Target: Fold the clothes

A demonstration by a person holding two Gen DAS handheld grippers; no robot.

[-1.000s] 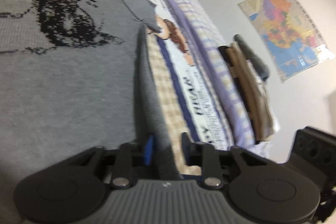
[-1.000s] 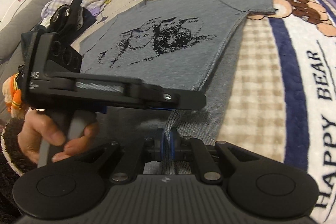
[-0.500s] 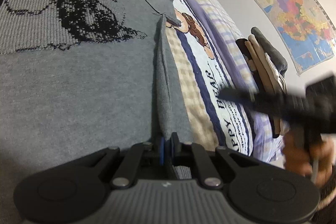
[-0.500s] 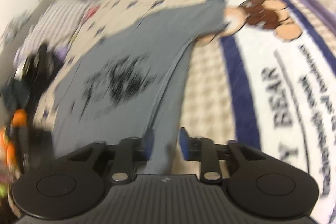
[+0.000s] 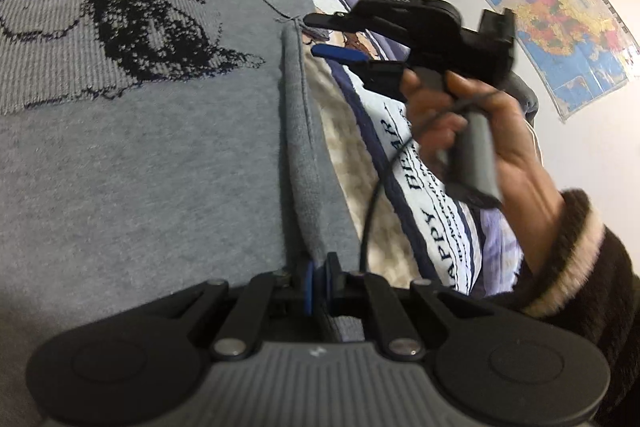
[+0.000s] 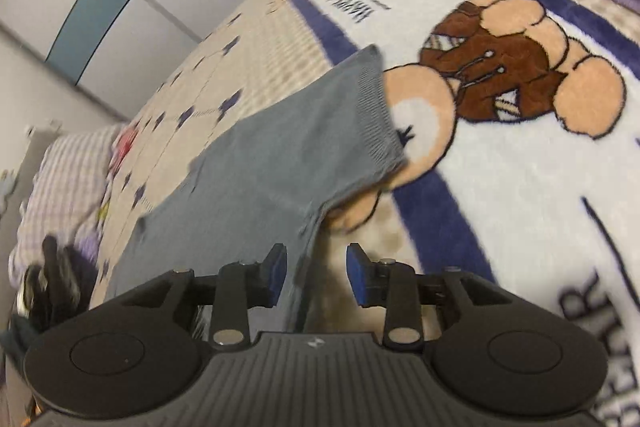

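Lying flat on a bear-print blanket, a grey sweater has its side edge doubled over. The left gripper, at 6 o'clock in its own view, is clamped together on that folded hem, seemingly to anchor it. The right gripper, jaws apart and empty, hovers just short of the sleeve at 12 o'clock, likely its next hold.
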